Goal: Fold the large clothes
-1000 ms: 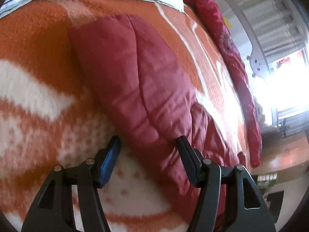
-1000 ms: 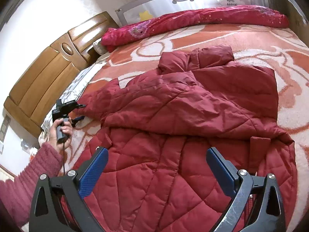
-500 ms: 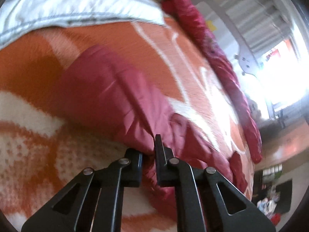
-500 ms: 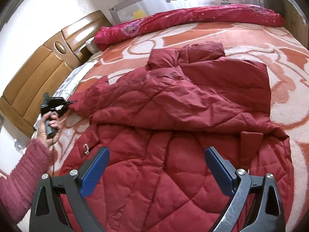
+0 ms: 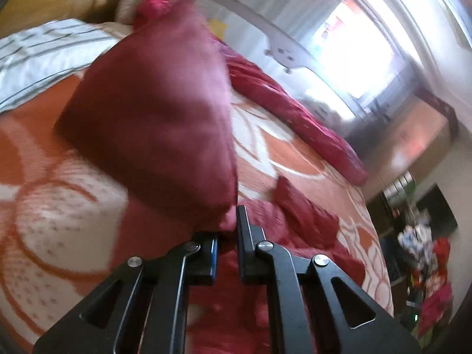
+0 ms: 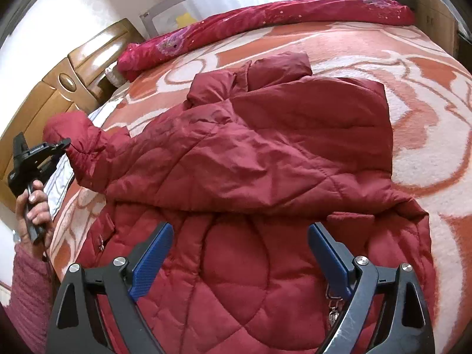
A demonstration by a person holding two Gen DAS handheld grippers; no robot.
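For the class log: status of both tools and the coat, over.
Left tool shut on sleeve, lifted. Right tool open above dark red quilted coat. Nothing blocking.

Dark-red quilted jacket point(image 6: 265, 153); orange-white swirled blanket point(image 6: 413, 67)

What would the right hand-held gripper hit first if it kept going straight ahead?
Most likely the red quilted jacket: the open right hand-held gripper points at its lower body panel, directly ahead. Depth is hard to judge through the fisheye.
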